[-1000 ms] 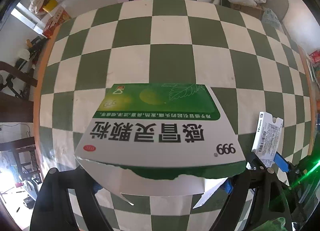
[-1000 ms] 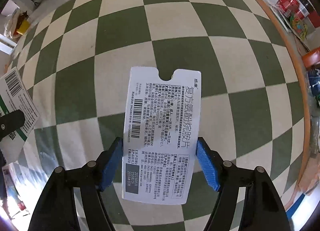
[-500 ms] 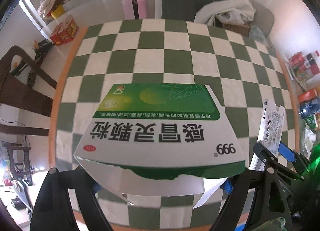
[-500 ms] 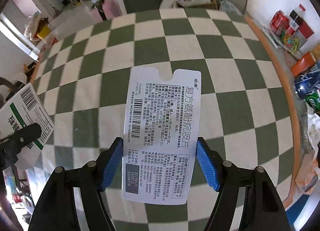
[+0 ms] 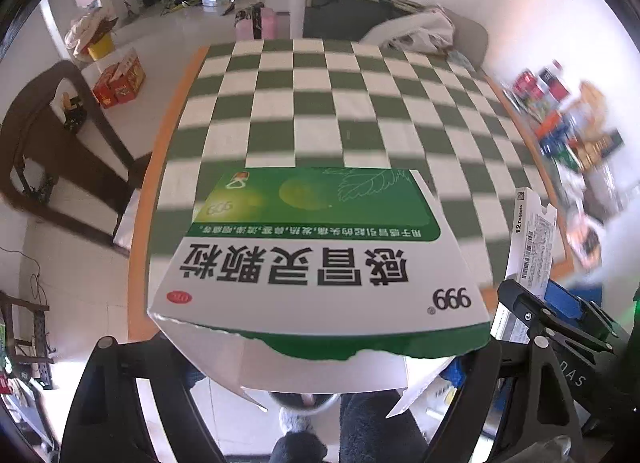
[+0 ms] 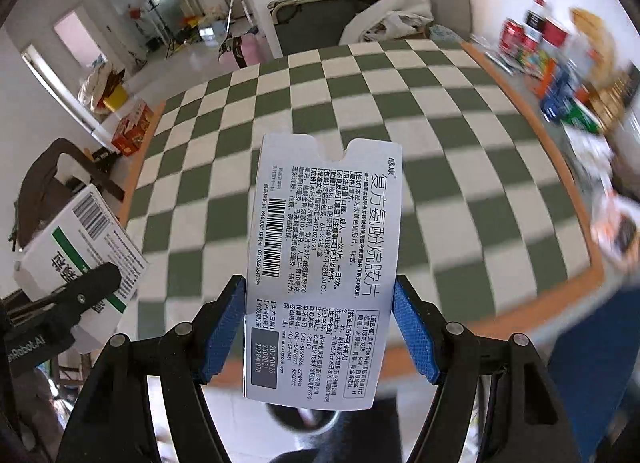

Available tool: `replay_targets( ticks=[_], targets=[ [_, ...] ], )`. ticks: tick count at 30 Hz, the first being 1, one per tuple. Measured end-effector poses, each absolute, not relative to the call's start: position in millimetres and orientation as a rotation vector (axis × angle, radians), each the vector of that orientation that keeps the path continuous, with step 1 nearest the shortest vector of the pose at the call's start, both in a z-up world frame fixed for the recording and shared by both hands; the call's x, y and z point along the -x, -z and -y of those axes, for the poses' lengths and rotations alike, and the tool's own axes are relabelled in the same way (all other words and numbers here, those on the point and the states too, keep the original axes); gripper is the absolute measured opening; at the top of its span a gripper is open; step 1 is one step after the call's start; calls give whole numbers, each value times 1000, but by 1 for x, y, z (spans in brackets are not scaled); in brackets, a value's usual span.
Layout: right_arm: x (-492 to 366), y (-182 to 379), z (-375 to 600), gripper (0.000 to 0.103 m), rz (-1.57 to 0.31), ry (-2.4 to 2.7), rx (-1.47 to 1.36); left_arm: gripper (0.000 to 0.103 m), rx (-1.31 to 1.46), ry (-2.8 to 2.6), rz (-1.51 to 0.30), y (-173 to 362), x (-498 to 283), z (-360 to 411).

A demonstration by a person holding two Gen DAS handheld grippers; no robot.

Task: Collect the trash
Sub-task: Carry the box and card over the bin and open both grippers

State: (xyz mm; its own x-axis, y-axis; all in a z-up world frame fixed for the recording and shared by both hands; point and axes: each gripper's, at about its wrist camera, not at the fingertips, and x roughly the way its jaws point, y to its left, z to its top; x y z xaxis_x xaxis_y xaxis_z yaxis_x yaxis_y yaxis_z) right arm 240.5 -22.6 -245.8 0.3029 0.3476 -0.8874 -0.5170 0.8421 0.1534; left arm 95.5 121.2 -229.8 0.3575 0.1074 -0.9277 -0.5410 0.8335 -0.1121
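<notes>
My left gripper [image 5: 320, 359] is shut on a green and white 999 medicine box [image 5: 316, 259] with a torn near edge, held in the air above the near edge of the checkered table [image 5: 360, 103]. My right gripper [image 6: 320, 327] is shut on a flat white tablet box [image 6: 324, 275] printed with a barcode and text, its blue pads [image 6: 412, 327] against the box sides. Each gripper shows in the other's view: the tablet box at the right [image 5: 532, 235], the 999 box at the left [image 6: 76, 247].
The green and white checkered table has an orange rim [image 6: 576, 199]. Cans, bottles and packets [image 6: 560, 63] crowd a surface to the right. A dark chair [image 5: 52, 135] stands at the left. A round dark opening [image 6: 304, 419] lies on the floor below the grippers.
Both grippers have risen and pulled back from the table with their boxes; the table now looks smaller and farther, and the floor below shows.
</notes>
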Motion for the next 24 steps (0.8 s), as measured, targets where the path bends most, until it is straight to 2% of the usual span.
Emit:
replay_targets(
  ticks=[4,10,16,22,24],
  targets=[
    [-170,267,56,74,-1176,-535,165,85,466,-411,-1199,255,-45,-102],
    [-104,335,98,74,-1324,-502,155,85,526,-386,-1346,332,4,-84],
    [-75,456,112,74,-1487,-505,180,85,627,-393,-1469,470,22,-86],
    [-73,630,104,74,-1594,-540,232,87,802,-361,-1569,648,29,-94],
    [-75,682,98,74,-1613,-565,244,95,807,-375,-1606,699,30,-94]
  ],
)
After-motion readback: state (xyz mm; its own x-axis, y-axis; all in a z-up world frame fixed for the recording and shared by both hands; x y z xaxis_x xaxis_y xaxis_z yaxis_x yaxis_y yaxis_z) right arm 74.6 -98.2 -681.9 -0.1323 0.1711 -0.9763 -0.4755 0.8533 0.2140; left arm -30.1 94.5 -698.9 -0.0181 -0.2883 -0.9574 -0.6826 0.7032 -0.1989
